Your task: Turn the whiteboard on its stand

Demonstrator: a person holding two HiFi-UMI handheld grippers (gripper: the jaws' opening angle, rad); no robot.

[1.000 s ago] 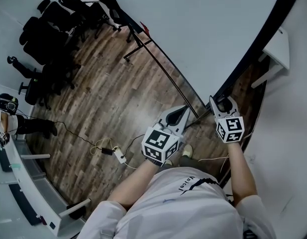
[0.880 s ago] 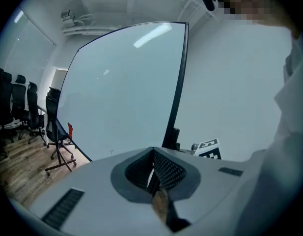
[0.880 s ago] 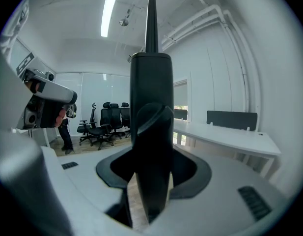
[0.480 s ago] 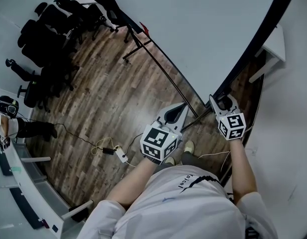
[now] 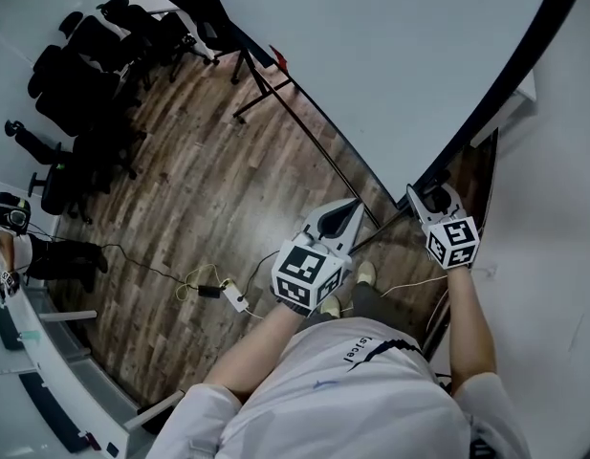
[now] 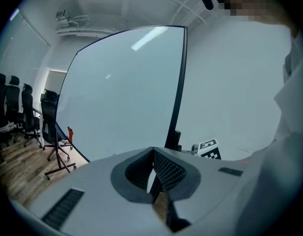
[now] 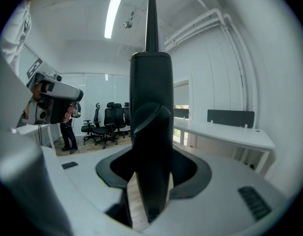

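The whiteboard (image 5: 390,55) fills the top of the head view, a big white panel with a black frame (image 5: 505,75) along its right edge. My right gripper (image 5: 431,197) is shut on that frame's lower end, beside the stand's post. In the right gripper view the black frame (image 7: 150,82) fills the gap between the jaws of the right gripper (image 7: 150,146). My left gripper (image 5: 357,204) hangs shut and holds nothing, just left of the stand's low bar (image 5: 314,142). The left gripper view shows the whiteboard (image 6: 126,92) ahead of the left gripper (image 6: 152,151).
Black office chairs (image 5: 94,55) crowd the far left. A power strip (image 5: 228,297) with cables lies on the wood floor by my feet. The stand's wheeled leg (image 5: 247,89) reaches out at the back. A white desk (image 5: 514,113) stands behind the board at right, and a person (image 5: 17,228) at far left.
The right gripper has shifted a little to the right with the frame, and the board's edge now hides more of the white desk. The left gripper has barely moved.
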